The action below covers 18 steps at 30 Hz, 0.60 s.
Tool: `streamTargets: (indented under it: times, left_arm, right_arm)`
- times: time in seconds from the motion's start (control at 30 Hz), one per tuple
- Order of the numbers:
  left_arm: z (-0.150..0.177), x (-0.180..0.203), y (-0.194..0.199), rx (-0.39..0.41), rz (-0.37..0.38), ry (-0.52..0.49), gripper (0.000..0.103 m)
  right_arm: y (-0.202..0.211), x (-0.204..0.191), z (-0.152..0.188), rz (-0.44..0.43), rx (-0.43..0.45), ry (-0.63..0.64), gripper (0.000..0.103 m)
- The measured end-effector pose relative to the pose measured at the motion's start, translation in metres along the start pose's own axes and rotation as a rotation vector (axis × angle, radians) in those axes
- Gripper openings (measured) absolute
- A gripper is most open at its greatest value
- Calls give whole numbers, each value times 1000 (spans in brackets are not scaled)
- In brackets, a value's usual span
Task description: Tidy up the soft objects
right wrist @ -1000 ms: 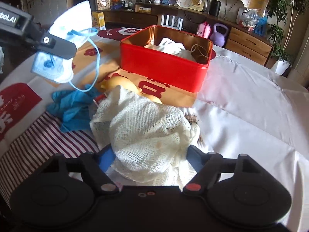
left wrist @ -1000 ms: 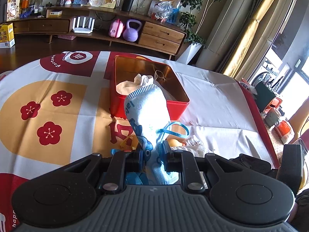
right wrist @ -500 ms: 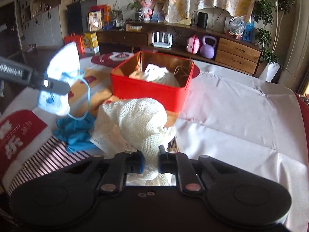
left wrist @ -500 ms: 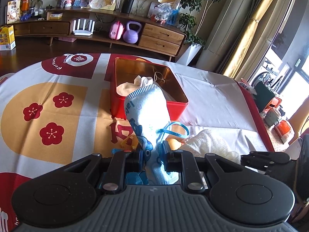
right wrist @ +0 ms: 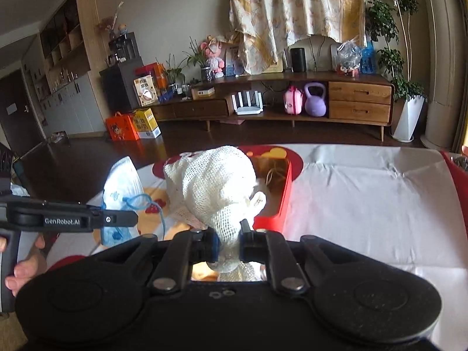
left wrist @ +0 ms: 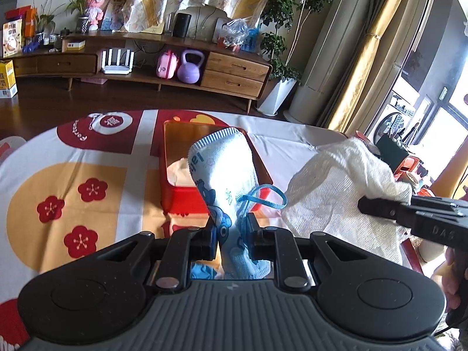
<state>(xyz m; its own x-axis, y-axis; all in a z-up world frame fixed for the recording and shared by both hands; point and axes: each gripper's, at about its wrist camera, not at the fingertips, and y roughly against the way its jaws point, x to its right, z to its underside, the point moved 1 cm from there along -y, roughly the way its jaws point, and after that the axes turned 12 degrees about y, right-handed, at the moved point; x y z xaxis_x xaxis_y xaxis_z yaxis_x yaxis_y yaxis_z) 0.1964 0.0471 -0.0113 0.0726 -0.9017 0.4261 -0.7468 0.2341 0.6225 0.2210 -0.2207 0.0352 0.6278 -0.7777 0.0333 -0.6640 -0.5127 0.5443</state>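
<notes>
Holding two soft things above the counter [left wrist: 292, 137], I am keeping one in each pair of tongs. My left tongs [left wrist: 231, 234] are pinched closed on a pale blue child's face mask [left wrist: 222, 172] with a cartoon print; it is standing upright out of the jaws, and its blue ear loop [left wrist: 263, 196] is curling out toward 3 o'clock. In the right wrist view the same mask [right wrist: 121, 181] is showing at 9 o'clock, gripped by the left tongs [right wrist: 128, 219].

My right tongs [right wrist: 228, 242] are clamped tight on a white mesh cloth [right wrist: 210, 187], which is bunching up into a rounded lump above the jaws. In the left wrist view that cloth [left wrist: 336, 193] is hanging at 3 o'clock, near the mask but apart from it, with the right tongs [left wrist: 365, 204] gripping it.

At 12 o'clock, past both held things, a red tin box [left wrist: 181, 201] is sitting open on the counter, with a cream cloth [left wrist: 180, 171] lying inside it. The counter is wearing a white cover printed with red plum blossoms [left wrist: 92, 188] on orange patches. Beyond the counter, a low wooden sideboard [right wrist: 359, 105] is holding a purple kettlebell [right wrist: 315, 102].
</notes>
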Motion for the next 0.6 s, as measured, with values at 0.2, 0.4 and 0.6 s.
streamTargets:
  times: [0.2, 0.4, 0.6]
  left_arm:
    - [-32, 5, -13, 2, -10, -16, 19]
    - [-58, 16, -39, -18, -20, -57, 19]
    - [-76, 23, -85, -71, -82, -116, 19]
  right_arm:
    - [-20, 14, -30, 36, 13, -13, 12]
    - [-54, 27, -42, 66, 1, -34, 12]
    - [-96, 37, -37, 87, -32, -82, 12]
